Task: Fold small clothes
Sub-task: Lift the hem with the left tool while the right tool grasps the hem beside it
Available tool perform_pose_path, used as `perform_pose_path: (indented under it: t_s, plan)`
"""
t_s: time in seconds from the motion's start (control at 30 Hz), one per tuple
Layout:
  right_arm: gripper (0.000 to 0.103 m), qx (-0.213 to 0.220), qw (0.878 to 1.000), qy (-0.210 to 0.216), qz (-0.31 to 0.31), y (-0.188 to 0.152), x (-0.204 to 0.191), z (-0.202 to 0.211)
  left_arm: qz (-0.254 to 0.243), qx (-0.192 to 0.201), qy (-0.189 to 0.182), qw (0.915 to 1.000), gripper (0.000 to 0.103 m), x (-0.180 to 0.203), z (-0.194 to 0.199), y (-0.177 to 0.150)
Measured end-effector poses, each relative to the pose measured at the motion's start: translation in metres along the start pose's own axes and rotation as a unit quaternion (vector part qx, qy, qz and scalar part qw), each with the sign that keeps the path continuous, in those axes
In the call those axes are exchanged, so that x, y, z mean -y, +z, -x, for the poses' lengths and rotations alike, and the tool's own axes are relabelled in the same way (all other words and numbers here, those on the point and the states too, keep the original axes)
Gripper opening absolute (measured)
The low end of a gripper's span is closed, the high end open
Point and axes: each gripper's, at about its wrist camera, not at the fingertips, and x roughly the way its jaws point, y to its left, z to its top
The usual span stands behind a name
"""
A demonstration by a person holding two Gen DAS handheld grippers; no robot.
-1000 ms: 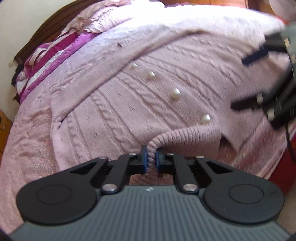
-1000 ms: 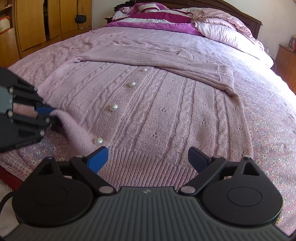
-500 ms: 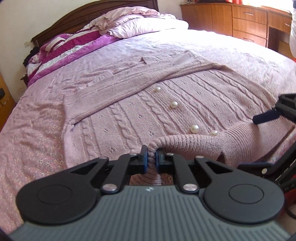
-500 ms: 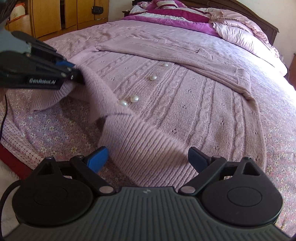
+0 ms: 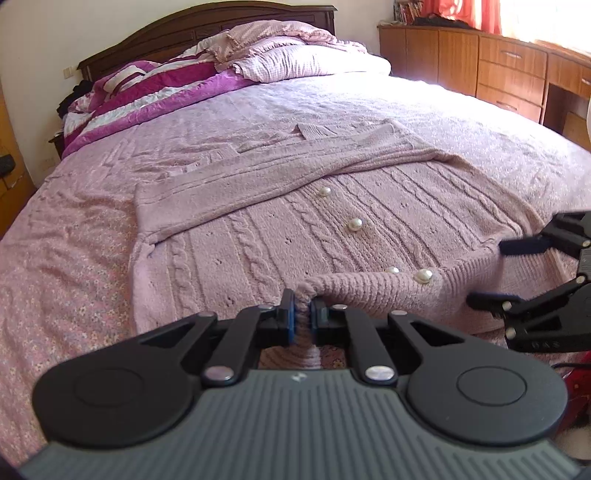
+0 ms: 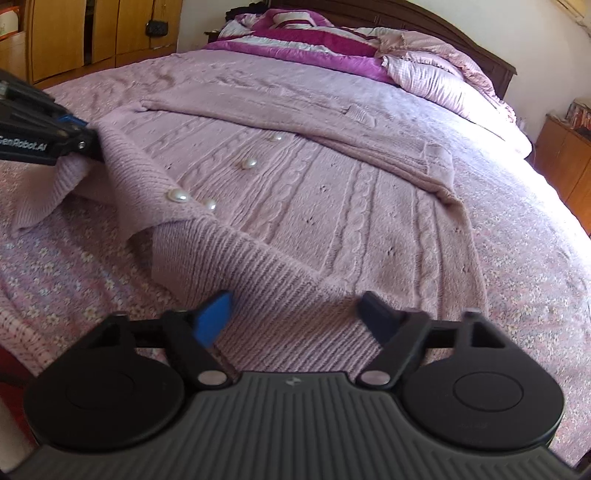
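Pink knit cardigan (image 5: 369, 221) lay flat on the bed (image 5: 92, 258), front up w/ pearl buttons (image 5: 355, 224) down the middle. Both sleeves were already folded across the chest, so sleeve step looked done. Bottom-up fold was only started: left gripper (image 5: 303, 317) was clamped tight on the ribbed hem, lifted a bit off the bed so hem edge humped up. Right gripper (image 6: 295, 314) had jaws wide apart, hovering over the hem rib (image 6: 280, 295) on its side, not gripping anything. Judging from this, right still needed to pinch its corner, then both carry hem up toward the collar; maybe one more fold after. Roughly mid-task.

View diffs: left wrist cam showed the pinch itself, fabric bunched btwn blue pads (image 5: 291, 319), plus right gripper at frame edge w/ fingers spread. Also the dresser (image 5: 498, 74) & headboard (image 5: 184, 33). Right wrist cam showed what left cam couldn't: hem corner peeled up near the lowest buttons w/ the underside & floral bedsheet (image 6: 92, 280) exposed beneath, and left gripper from the side. Right-side sleeve cuff (image 6: 436, 162) was clearer there. Wardrobe (image 6: 92, 33) only in that view.
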Motion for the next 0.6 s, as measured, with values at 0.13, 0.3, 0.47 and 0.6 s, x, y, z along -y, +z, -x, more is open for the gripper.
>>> perform_pose_path:
  t_s: [0.13, 0.3, 0.47, 0.6]
  plan:
    - [0.054, -0.002, 1.0, -0.008, -0.022, 0.0, 0.006, -0.005, 0.012, 0.014, -0.005, 0.9998, 0.01, 0.0, 0.007, 0.0]
    - [0.084, 0.03, 0.999, 0.018, -0.036, 0.001, 0.009, 0.009, 0.018, 0.022, -0.005, 0.9996, 0.01, -0.001, 0.012, 0.006]
    - [0.097, 0.043, 0.998, 0.041, 0.031, 0.007, -0.011, 0.018, 0.024, 0.029, -0.007, 0.9992, 0.01, -0.003, 0.015, 0.011]
    - [0.097, 0.017, 0.997, 0.022, 0.076, 0.012, -0.026, -0.002, 0.024, 0.032, -0.007, 0.9992, 0.01, -0.002, 0.017, 0.012]
